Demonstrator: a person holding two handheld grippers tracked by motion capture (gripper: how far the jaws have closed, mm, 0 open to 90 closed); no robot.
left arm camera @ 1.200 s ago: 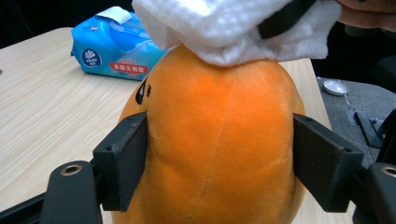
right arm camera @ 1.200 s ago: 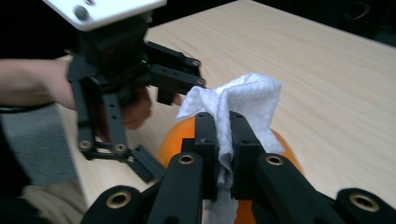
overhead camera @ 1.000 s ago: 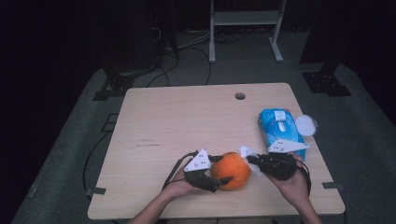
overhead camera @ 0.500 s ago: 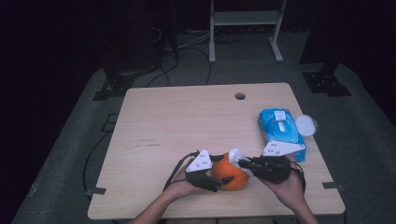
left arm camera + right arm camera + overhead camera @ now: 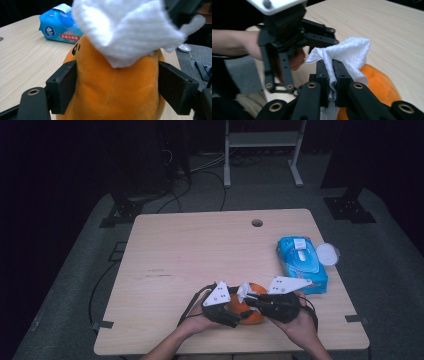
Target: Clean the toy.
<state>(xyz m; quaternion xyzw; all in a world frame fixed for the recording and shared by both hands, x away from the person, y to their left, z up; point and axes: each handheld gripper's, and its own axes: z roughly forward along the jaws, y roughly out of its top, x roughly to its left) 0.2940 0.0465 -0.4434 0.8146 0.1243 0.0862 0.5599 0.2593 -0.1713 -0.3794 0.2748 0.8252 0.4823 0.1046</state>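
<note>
At the bottom centre of the high view, the left gripper (image 5: 235,312) brackets a round orange plush toy (image 5: 248,309), its jaws having just been opening yet lying against the fuzzy flanks. The right gripper (image 5: 331,75), clamped shut on a white textured wet wipe (image 5: 344,53), drags it over the toy's top. Wiping looks underway, not finished. Farther right on the pale wooden table (image 5: 200,245) lies a glossy blue wipes pack (image 5: 301,262).

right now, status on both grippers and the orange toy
Left gripper jaws around orange plush toy, just been opening. Right gripper shut on white wipe, wipe on toy. Wipes pack clear.
</note>
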